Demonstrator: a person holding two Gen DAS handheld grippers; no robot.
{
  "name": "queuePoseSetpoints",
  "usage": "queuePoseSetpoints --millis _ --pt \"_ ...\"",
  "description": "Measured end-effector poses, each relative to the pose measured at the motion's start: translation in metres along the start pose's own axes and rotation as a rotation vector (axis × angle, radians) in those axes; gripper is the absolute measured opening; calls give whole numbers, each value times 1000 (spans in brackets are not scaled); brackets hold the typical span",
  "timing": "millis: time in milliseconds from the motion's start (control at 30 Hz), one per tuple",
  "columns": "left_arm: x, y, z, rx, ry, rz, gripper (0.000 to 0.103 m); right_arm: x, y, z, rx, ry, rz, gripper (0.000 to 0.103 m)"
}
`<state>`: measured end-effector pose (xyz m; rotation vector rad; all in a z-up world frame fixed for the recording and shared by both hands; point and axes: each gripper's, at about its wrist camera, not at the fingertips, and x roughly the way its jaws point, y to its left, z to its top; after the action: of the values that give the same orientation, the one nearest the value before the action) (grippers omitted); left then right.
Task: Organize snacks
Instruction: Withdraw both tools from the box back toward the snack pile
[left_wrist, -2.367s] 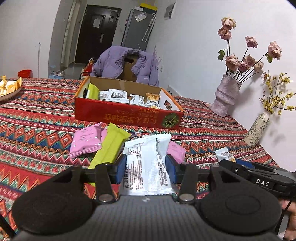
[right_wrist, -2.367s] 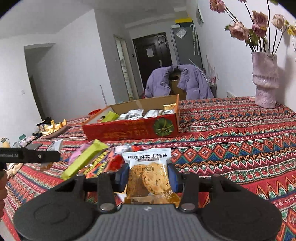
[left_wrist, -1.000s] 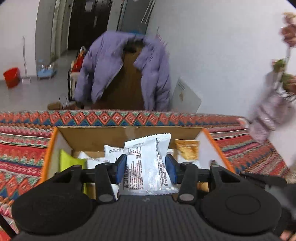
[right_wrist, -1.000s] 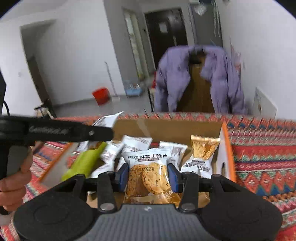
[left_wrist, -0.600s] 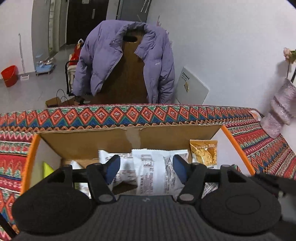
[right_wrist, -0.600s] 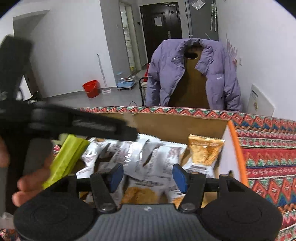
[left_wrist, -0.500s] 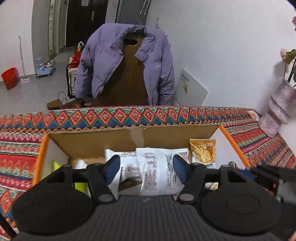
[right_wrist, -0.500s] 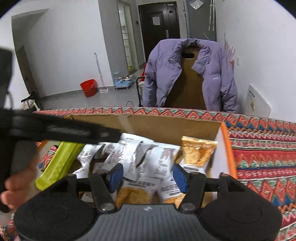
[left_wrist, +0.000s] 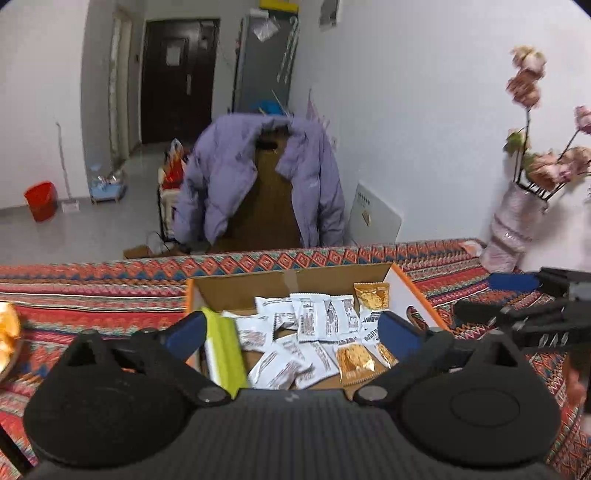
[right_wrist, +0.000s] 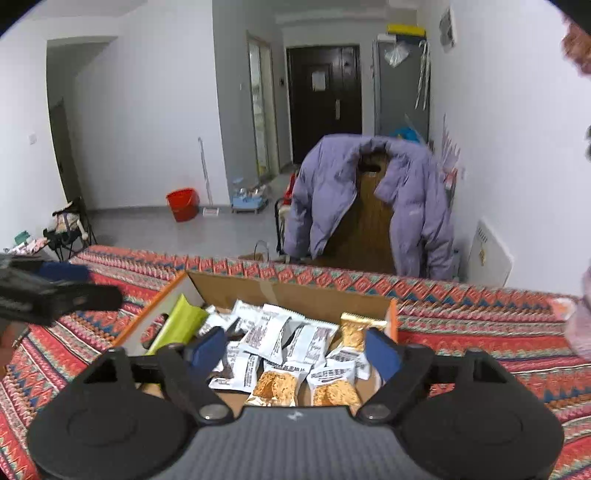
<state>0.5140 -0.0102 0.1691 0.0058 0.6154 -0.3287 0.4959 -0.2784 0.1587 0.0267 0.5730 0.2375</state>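
1. Left wrist view: the left gripper has just been opening; its jaws now stand wide apart with nothing between the pads. The white packet it gripped a second ago is gone from them and presumably lies among the white snack packets in the cardboard box. A green packet stands against the box's left wall. The right gripper shows at the right edge, above the patterned tablecloth.

2. Right wrist view: the right gripper has likewise just been opening; jaws spread, empty. The oat-crisp packet it held a second ago now lies near the box's front, beside a similar one.

3. Reading: both drops look complete; both claws are free to fetch further snacks.
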Motion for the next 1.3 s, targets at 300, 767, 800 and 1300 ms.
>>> queuePoseSetpoints --millis 300,767,800,1300 --pt "-102 -2 -43 36 -63 26 103 -90 9 -19 -50 -60 8 98" --pt "-192 -12 -192 20 -180 72 103 -193 27 -139 2 -164 155 103" --pt "-195 -13 -202 10 -176 76 103 -198 33 -151 -26 -170 140 103" --pt "-197 -21 -295 -105 -99 184 103 -181 67 -284 -50 -5 41 103"
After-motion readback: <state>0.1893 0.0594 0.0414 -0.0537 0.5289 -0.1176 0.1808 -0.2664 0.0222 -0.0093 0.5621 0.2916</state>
